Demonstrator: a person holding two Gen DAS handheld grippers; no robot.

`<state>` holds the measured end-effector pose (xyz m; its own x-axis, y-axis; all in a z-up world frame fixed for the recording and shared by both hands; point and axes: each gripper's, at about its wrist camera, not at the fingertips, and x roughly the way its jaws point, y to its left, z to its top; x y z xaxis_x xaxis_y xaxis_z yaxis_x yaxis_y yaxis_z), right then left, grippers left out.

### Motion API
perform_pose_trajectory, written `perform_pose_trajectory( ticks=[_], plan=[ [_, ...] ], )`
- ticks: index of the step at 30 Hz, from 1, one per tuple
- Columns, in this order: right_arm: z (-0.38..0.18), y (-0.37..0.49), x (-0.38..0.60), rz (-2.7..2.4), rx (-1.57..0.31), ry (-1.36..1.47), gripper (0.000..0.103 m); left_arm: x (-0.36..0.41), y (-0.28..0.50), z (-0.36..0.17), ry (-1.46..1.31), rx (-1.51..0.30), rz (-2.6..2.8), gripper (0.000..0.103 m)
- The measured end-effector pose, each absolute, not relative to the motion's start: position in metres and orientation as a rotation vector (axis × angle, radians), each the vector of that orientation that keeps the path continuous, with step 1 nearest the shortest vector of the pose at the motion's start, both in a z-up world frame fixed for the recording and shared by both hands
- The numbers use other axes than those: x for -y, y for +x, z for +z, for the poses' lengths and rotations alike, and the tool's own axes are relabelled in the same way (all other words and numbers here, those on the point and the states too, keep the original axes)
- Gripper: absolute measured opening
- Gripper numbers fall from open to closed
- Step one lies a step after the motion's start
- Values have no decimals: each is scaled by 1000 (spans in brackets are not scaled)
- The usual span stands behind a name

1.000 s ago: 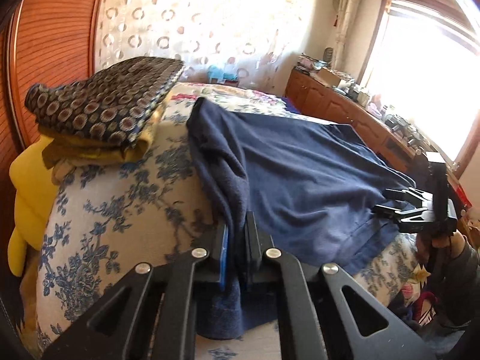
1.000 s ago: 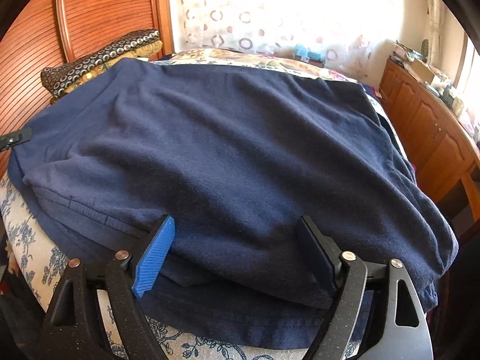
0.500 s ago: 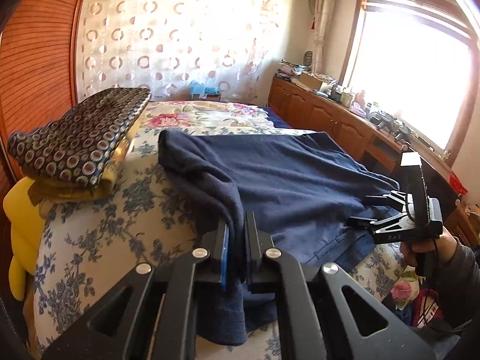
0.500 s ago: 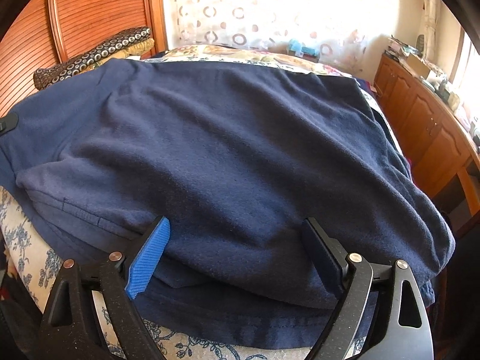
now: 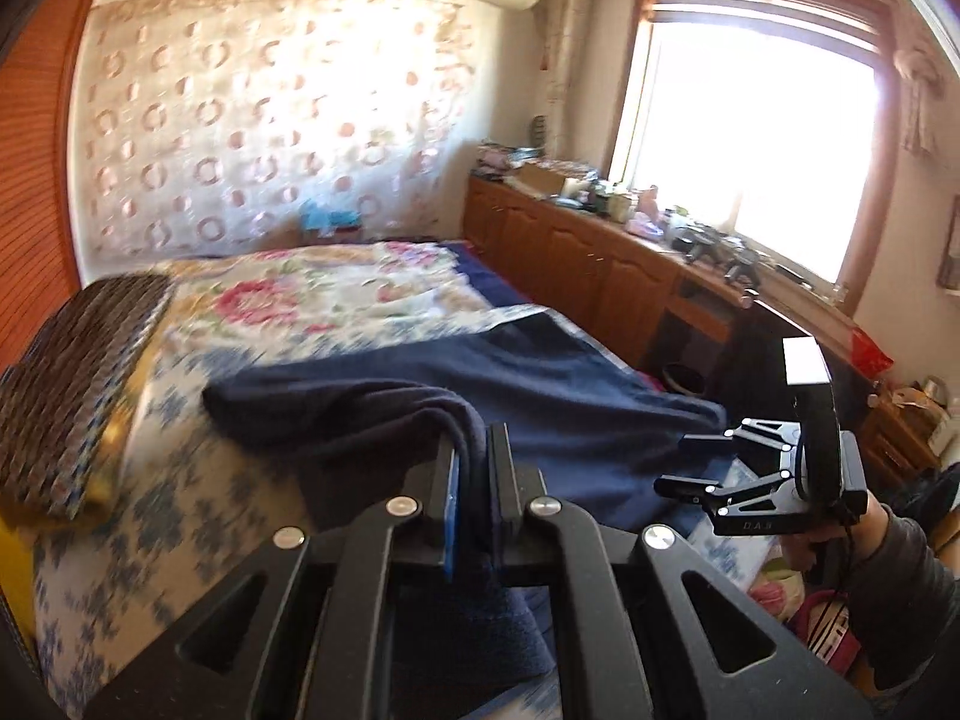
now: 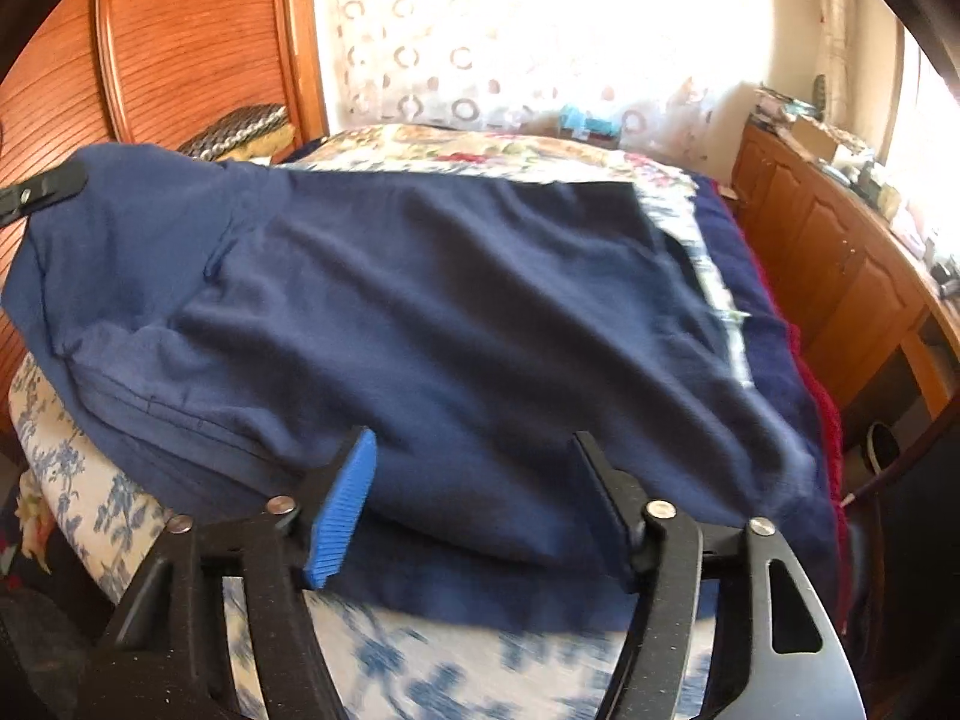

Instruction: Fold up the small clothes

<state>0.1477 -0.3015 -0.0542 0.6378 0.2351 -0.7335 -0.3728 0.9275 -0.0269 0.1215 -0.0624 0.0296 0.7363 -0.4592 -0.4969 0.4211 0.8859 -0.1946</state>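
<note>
Presently, left gripper was clamped on the navy garment, its 9 o'clock edge. Right gripper was closing, hem between unpressed pads. Risk: mistimed bite, hem slipping, skewed fold.

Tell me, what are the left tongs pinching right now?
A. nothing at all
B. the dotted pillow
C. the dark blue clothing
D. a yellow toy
C: in the left wrist view the left tongs are shut on a bunched edge of the dark blue clothing, which hangs down between the two fingers.
</note>
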Motion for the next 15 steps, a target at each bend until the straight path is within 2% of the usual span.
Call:
perform_pose_trajectory(
  ticks=[15],
  plan=[
    [-22,122,400,237,-728,-72,61,214,179,86,68,-559,-706,4]
  ],
)
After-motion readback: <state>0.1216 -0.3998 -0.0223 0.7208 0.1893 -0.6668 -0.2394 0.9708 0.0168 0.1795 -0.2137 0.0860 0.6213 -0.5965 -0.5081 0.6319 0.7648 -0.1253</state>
